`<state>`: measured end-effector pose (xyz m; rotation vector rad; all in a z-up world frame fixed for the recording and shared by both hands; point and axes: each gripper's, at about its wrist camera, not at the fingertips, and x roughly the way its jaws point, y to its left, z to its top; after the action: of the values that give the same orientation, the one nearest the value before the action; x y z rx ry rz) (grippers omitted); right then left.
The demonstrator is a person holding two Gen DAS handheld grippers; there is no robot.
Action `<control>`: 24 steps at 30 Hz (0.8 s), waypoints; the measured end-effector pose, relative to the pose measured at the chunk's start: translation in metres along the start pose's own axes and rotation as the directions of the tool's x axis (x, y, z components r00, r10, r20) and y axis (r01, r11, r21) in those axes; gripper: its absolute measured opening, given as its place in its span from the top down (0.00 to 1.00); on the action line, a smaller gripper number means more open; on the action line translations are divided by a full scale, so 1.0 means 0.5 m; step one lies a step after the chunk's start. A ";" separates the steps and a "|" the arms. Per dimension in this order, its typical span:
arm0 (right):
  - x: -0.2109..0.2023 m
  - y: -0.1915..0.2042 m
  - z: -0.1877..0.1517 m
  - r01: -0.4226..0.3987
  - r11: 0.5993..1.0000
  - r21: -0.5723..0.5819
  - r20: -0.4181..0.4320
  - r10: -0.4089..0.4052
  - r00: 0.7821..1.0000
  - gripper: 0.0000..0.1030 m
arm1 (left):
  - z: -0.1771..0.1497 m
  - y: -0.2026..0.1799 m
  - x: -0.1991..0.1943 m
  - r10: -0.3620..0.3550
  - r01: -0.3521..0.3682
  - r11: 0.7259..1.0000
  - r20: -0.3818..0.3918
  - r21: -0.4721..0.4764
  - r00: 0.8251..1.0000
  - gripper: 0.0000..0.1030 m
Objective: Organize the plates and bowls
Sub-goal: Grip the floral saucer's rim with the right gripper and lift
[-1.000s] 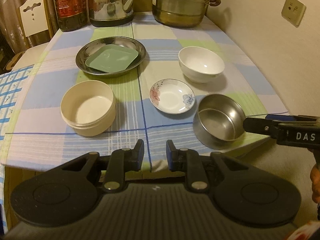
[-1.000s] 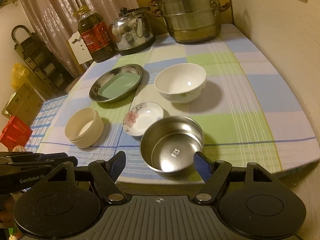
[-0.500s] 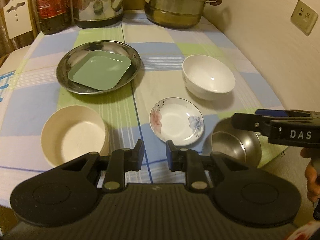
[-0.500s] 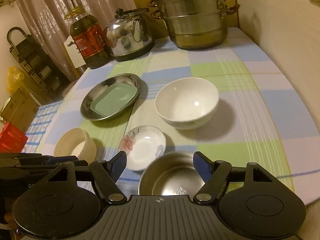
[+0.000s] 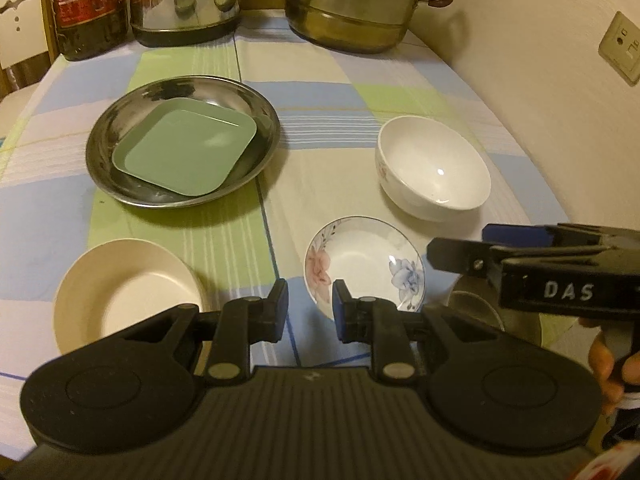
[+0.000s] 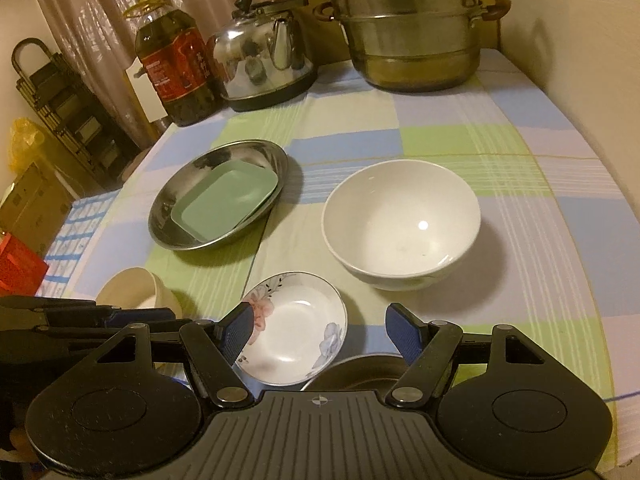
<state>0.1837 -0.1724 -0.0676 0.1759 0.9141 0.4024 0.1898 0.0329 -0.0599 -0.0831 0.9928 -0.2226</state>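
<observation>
1. Left wrist view: left gripper (image 5: 308, 304) low over the near part of the table, jaws set narrow with a small gap, nothing between them, so empty and not clenched on anything
2. Flowered saucer (image 5: 364, 266) sits just past the left gripper's right finger; cream bowl (image 5: 128, 292) is to the left of it, upright on the checked tablecloth (image 5: 320, 92)
3. Steel plate (image 5: 182, 148) further back on the left, with a green square plate (image 5: 186, 148) lying flat inside it
4. White bowl (image 5: 434, 168) upright at back right, apart from the saucer
5. Right gripper (image 6: 320, 330) seen in its own view: jaws wide and closing, nothing pinched. The saucer lies below and between the fingers, but the pads do not press on it
6. Steel bowl (image 6: 360, 372) mostly hidden under the right gripper's body, only its far rim shows, just beside the saucer (touching or not, cannot tell)
7. Right gripper also shows side-on at the right edge of the left wrist view, above the steel bowl, with part of a hand (image 5: 608, 360) on its handle
8. Back of the table: oil bottle (image 6: 176, 68), kettle (image 6: 264, 60) and steamer pot (image 6: 412, 28) in a row along the far edge
9. Wall socket (image 5: 622, 48) on the wall at right; curtain (image 6: 120, 0) and a dark rack (image 6: 52, 100) at left behind the table
</observation>
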 end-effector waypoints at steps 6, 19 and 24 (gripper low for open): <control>0.035 -0.005 -0.005 0.006 1.000 -0.019 -0.044 -0.006 0.999 0.48 | 0.008 0.002 0.032 -0.035 0.035 0.999 -0.016 -0.019 0.999 0.80; 0.095 -0.011 0.008 0.025 0.998 -0.059 -0.109 -0.031 0.994 0.66 | 0.018 0.006 0.090 -0.030 0.027 0.999 -0.079 -0.043 0.996 0.80; 0.117 -0.010 0.013 0.033 0.997 -0.072 -0.150 -0.043 0.988 0.73 | 0.020 0.008 0.104 -0.022 0.019 0.999 -0.093 -0.042 0.995 0.81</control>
<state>0.2220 -0.1529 -0.1080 0.0643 1.0502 0.4156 0.2262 0.0248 -0.0977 -0.1210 1.0900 -0.2267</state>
